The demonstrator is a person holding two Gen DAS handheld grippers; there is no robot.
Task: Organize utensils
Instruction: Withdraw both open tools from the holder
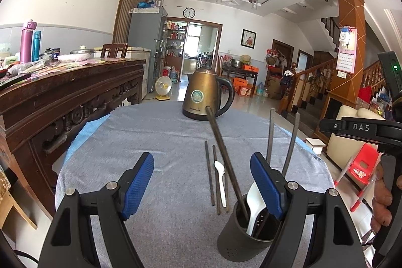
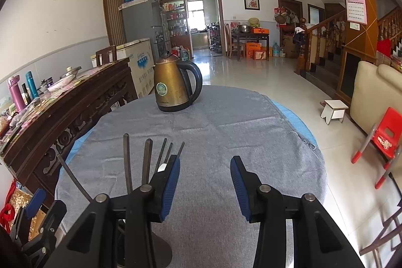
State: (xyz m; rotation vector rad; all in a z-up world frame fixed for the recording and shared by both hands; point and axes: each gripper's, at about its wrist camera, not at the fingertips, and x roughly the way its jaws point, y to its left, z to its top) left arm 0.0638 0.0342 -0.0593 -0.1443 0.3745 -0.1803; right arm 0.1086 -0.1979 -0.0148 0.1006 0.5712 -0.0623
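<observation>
A dark utensil holder (image 1: pixel 241 240) stands on the grey cloth, partly behind my left gripper's right finger. It holds several dark chopsticks (image 1: pixel 223 152) and a white spoon (image 1: pixel 253 207). Three dark chopsticks (image 1: pixel 209 175) and a small white spoon (image 1: pixel 220 180) lie on the cloth beyond it. My left gripper (image 1: pixel 201 185) is open and empty, just left of the holder. My right gripper (image 2: pixel 205 180) is open and empty above the cloth. The holder (image 2: pixel 160 248) sits behind its left finger, chopsticks (image 2: pixel 127 162) sticking up; loose chopsticks (image 2: pixel 165 152) lie further on.
A brass electric kettle (image 1: pixel 204 94) stands at the table's far side, also in the right wrist view (image 2: pixel 173 84). A carved wooden sideboard (image 1: pixel 62 102) with bottles and dishes runs along the left. A red chair (image 2: pixel 384 140) and a small white stool (image 2: pixel 334 111) stand on the floor at the right.
</observation>
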